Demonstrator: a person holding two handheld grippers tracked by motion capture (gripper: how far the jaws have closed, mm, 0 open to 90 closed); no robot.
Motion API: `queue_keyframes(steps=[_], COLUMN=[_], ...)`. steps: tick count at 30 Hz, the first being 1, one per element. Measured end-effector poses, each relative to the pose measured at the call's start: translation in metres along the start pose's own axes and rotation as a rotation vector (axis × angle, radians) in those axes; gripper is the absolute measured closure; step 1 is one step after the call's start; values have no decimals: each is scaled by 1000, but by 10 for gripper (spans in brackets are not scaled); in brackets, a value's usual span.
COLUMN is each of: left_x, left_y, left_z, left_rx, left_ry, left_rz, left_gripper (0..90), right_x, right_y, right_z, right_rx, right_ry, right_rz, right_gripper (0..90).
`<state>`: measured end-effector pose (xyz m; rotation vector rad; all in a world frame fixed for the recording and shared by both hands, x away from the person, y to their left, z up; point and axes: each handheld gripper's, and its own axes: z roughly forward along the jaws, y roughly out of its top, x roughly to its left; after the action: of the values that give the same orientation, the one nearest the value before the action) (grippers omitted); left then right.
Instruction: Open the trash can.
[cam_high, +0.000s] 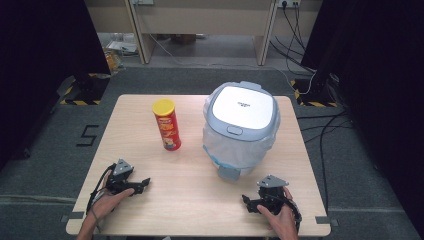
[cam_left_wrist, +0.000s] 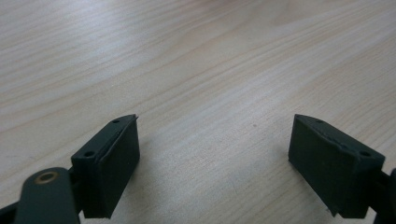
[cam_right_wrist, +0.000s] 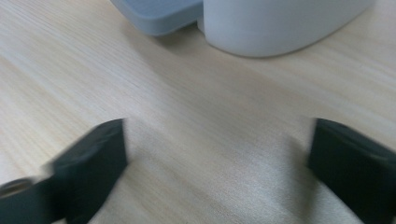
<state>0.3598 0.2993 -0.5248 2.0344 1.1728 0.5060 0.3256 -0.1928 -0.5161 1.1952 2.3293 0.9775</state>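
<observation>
Bin (cam_high: 241, 125): lid shut, bag-lined | chips can (cam_high: 167, 124): capped, upright, beside bin

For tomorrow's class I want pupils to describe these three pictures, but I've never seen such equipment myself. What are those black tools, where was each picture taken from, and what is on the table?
A person sits at a light wooden table, each hand holding a tool with two black jaws. The left hand-held gripper and right hand-held gripper both rest low near the table's front edge, jaws apart, holding nothing. The high view looks down from above. The other two come from small cameras riding on each tool, looking along its jaws: the left gripper view shows bare wood, while the right gripper view shows the base of the white and grey rice cooker. A red cylindrical crisp tube with a yellow lid stands upright to the cooker's left, apart from it.
</observation>
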Motion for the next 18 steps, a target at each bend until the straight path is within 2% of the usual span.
queue_keyframes(steps=[1, 2, 4, 6, 7, 10, 11, 15, 18], left_x=[0, 0, 0, 0, 0, 0, 0, 0, 0], left_y=[0, 0, 0, 0, 0, 0, 0, 0, 0], left_z=[0, 0, 0, 0, 0, 0, 0, 0, 0], left_rx=[-2, 0, -1, 0, 0, 0, 0, 0, -1], left_ry=[0, 0, 0, -1, 0, 0, 0, 0, -1], left_rz=[-1, 0, -1, 0, 0, 0, 0, 0, -1], left_gripper=[157, 157, 157, 157, 157, 157, 157, 157, 157], right_x=[-1, 0, 7, 10, 16, 21, 26, 36, 40], right_y=[0, 1, 8, 10, 17, 22, 28, 38, 41], right_z=[-2, -4, -11, -12, -14, -14, -12, -3, 3], right_rx=[-19, -36, -61, -72, -96, -118, -138, -172, -174], right_ry=[19, 37, 17, 18, 29, 39, 60, 91, 95], right_rz=[-3, -2, -27, -40, -61, -74, -86, -103, -92], right_gripper=[234, 186, 192, 188, 183, 183, 183, 207, 218])
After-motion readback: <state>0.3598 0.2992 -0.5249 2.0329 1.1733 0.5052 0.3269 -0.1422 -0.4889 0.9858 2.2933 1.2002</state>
